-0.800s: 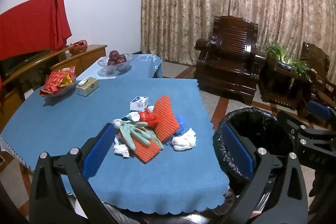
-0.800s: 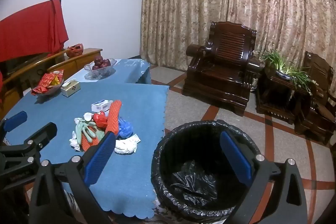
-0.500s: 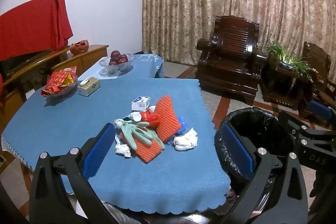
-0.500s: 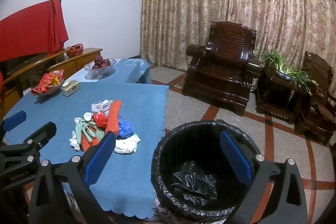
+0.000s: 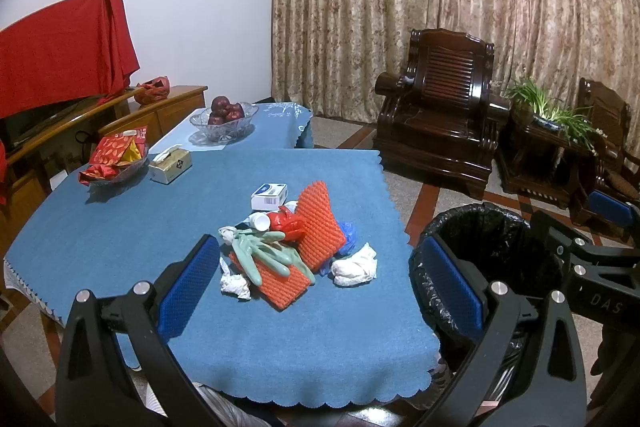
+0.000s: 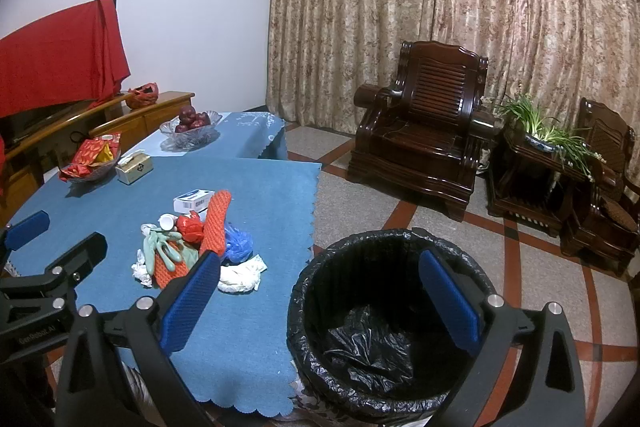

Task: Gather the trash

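The trash pile [image 5: 288, 247] sits on the tabletop [image 5: 120, 227] just ahead of my left gripper [image 5: 320, 287] — light, soft, crumpled stuff. I'd pinch the white wad [image 5: 354, 265] at its bulge. Both grippers are wide open, holding nothing; the right gripper [image 6: 320, 301] hovers over the bin [image 6: 384, 315].

Left tool [image 5: 320, 283] spread wide, nothing held, right tool [image 6: 320, 291] likewise, seemingly level side by side
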{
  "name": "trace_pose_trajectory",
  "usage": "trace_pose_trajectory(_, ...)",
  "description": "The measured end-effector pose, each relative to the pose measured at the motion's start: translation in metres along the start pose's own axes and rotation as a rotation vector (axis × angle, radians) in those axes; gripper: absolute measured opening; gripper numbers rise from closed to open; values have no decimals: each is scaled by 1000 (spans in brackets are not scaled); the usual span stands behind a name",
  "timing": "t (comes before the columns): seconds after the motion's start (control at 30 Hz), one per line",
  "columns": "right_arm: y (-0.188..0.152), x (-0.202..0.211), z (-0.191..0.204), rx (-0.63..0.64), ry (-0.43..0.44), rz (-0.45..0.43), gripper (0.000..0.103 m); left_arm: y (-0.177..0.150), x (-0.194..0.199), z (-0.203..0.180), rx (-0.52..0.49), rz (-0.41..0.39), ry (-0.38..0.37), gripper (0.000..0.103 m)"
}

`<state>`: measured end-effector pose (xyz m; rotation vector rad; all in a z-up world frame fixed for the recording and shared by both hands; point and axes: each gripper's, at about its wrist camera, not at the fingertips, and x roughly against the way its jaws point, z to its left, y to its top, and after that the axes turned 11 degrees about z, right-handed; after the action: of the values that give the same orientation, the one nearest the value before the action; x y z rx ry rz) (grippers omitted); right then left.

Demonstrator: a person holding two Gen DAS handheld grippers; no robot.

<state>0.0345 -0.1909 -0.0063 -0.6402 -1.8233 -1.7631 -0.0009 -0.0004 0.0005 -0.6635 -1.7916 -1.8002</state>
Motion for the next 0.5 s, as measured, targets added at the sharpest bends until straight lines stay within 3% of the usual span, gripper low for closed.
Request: trace_pose_trajectory(0.5,0,-1,0,1,0,1,97,0,-1,-1,-3,0,4,98)
